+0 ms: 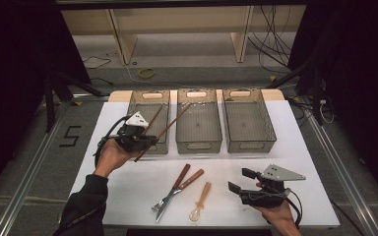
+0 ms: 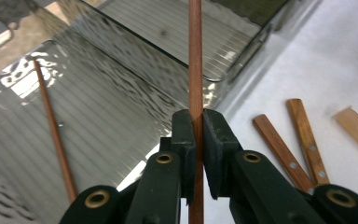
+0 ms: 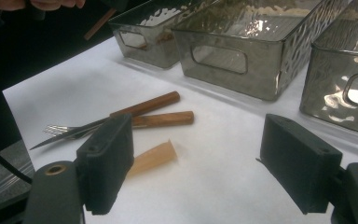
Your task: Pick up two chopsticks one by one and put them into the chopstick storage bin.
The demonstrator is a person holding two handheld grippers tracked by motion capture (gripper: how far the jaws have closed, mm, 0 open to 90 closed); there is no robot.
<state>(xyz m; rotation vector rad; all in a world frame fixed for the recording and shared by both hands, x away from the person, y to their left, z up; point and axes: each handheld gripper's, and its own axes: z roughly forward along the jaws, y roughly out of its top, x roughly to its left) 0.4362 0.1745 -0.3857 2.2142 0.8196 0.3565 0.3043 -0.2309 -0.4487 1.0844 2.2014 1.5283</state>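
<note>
jaws of the left gripper (image 2: 198,135) clamp a wooden chopstick (image 2: 195,56) above the left bin (image 1: 149,121); right gripper (image 3: 196,163) gapes open near knife (image 1: 172,193), fork (image 1: 179,188) and whisk (image 1: 200,200) on the white table (image 1: 128,187).

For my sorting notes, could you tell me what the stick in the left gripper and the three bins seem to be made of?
Stick: likely wood, smooth reddish-brown with faint grain; the left gripper is shut on it. Bins: probably clear smoked plastic, glossy, with a rippled texture that catches highlights and shows the ribbed floor through the wall.
</note>
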